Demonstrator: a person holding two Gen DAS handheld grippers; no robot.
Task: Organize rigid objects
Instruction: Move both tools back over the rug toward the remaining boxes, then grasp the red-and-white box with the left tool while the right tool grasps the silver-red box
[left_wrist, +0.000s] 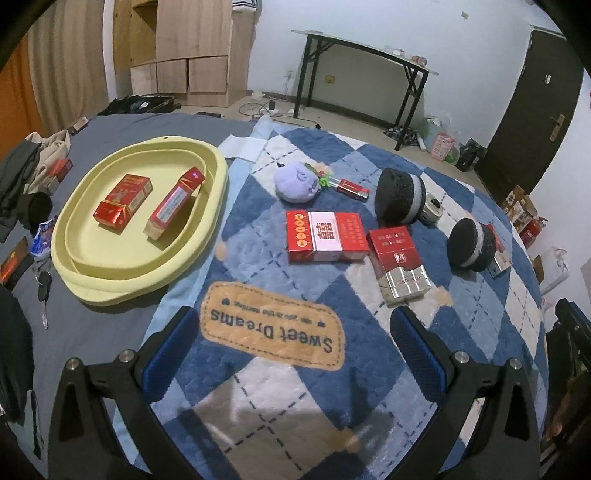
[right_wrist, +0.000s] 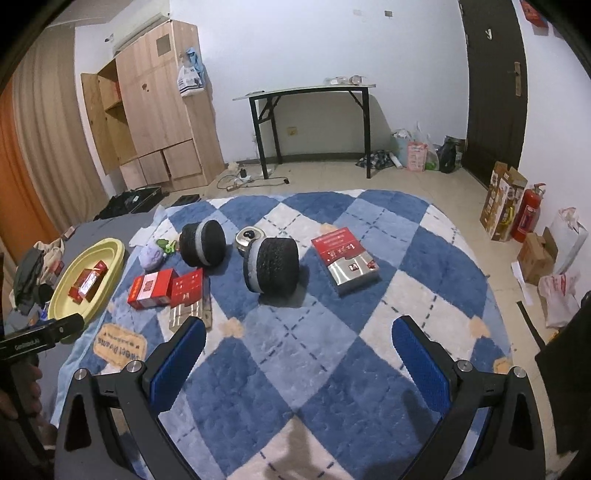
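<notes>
Tan stitched patch (left_wrist: 272, 325) on the plush blue-and-white diamond-check blanket (left_wrist: 332, 398) reads "Sweet Dreams", upside down in the left wrist view; smaller line under it too fine to read. Pale yellow oval plastic tray (left_wrist: 92, 284), smooth with a stepped rim, sits on grey bedding left of the blanket and holds two glossy red cardboard boxes: a flat one (left_wrist: 123, 203) and a long narrow one (left_wrist: 176, 207) with a white label, text illegible. On the blanket: wide red carton with a white centre panel (left_wrist: 327, 237) bearing a red double-happiness character and four gold medallions on its left part; just beside it a red-and-silver cigarette pack (left_wrist: 399, 266), print unreadable; a larger red-and-silver flat box (right_wrist: 345, 260) apart to the right. Two black foam-textured cylinders with a grey band (right_wrist: 271, 270) (right_wrist: 202, 243) lie on their sides; a round metal tin (right_wrist: 250, 236) lies between them. Lilac plush ball (left_wrist: 297, 181) and a small red-and-silver lighter-like item (left_wrist: 351, 189) lie behind the carton. Left gripper (left_wrist: 295, 325) and right gripper (right_wrist: 299, 334): jaws spread wide, ribbed blue pads, nothing between them, both above bare blanket.
</notes>
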